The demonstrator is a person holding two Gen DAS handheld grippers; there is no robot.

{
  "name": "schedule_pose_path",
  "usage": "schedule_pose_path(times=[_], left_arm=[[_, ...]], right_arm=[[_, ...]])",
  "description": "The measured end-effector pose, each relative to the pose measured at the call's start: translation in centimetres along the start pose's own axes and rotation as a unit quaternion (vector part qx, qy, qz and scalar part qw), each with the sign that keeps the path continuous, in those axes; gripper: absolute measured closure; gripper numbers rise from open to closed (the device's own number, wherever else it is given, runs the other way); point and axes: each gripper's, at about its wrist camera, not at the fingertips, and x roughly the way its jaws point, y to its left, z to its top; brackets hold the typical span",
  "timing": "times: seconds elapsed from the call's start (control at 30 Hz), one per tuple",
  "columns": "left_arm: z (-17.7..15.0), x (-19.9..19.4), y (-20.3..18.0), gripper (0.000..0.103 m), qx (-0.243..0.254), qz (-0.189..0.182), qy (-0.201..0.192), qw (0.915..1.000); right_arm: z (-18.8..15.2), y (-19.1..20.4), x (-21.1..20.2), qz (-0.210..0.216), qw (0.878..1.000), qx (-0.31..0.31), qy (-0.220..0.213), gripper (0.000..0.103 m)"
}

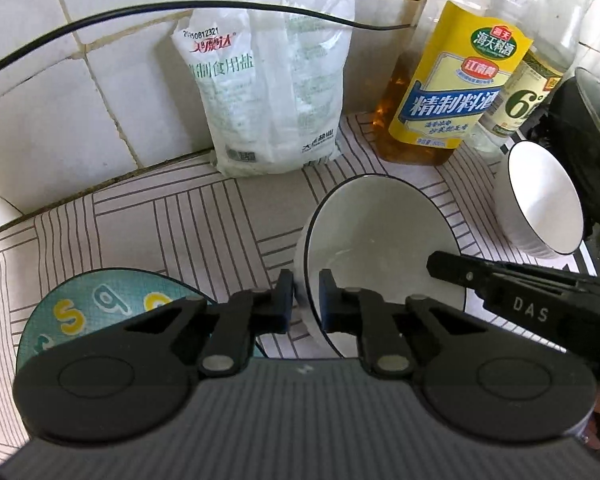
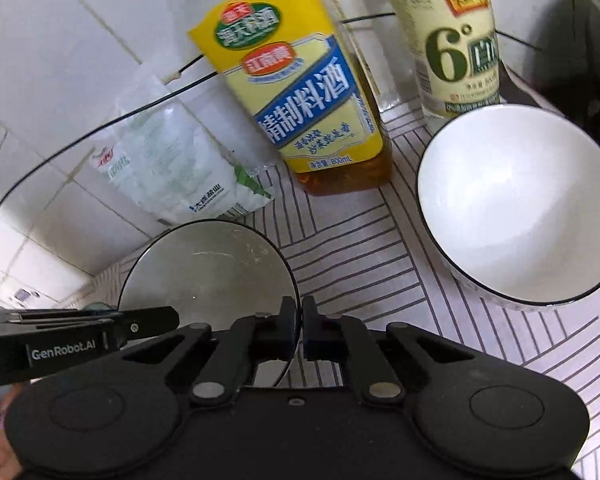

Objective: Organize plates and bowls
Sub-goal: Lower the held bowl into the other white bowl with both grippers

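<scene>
**Two grippers hold one bowl by its rim**

The left gripper [image 1: 305, 304] pinches the near rim of a black-edged white bowl [image 1: 380, 240], one finger inside, one outside. The right gripper [image 2: 298, 328] is clenched on the same bowl's opposite rim, probably to steady it while carrying. A second white bowl [image 2: 516, 216] sits ahead and to the right of the right gripper, likely the stacking target. A teal patterned plate [image 1: 100, 308] lies just left of the left gripper.

Striped countertop [image 1: 148, 216] lies open left of the bowl [image 1: 380, 240]; salt bag [image 1: 272, 80] and bottles [image 1: 452, 80] block the back.
</scene>
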Motion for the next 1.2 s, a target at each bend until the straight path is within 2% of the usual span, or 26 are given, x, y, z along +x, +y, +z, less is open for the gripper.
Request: schedule_pose_path(times=[0.13, 0.33, 0.5, 0.67, 0.83, 1.07, 1.2], left_arm=[[0.2, -0.6, -0.3, 0.092, -0.008, 0.004, 0.016, 0.9998], [-0.4, -3.6, -0.9, 0.092, -0.004, 0.006, 0.016, 0.9999], [-1.3, -6.9, -1.4, 0.092, -0.025, -0.004, 0.004, 0.9997], [-2.4, -10.3, -2.6, 0.092, -0.018, -0.010, -0.007, 0.9998], [-4.3, -12.9, -4.2, 0.092, 0.006, 0.008, -0.025, 0.9996], [-7.6, -14.7, -5.3, 0.092, 0.011, 0.041, -0.048, 0.9980], [-9.4, -14.6, -5.5, 0.092, -0.001, 0.049, -0.043, 0.9978]], right_arm=[[-0.3, 0.2, -0.8, 0.005, 1.000, -0.006, 0.005, 0.096], [-0.3, 0.7, -3.8, 0.024, 1.000, -0.016, 0.000, 0.096], [-0.6, 1.3, -7.2, 0.039, 0.999, -0.033, -0.008, 0.095], [-1.3, 1.3, -10.8, 0.061, 0.997, -0.042, -0.017, 0.094], [-2.1, 0.8, -13.3, 0.092, 0.995, -0.042, -0.020, 0.093], [-4.7, 0.8, -14.9, 0.106, 0.992, -0.063, -0.010, 0.092], [-6.2, 0.4, -15.0, 0.114, 0.991, -0.067, -0.004, 0.092]])
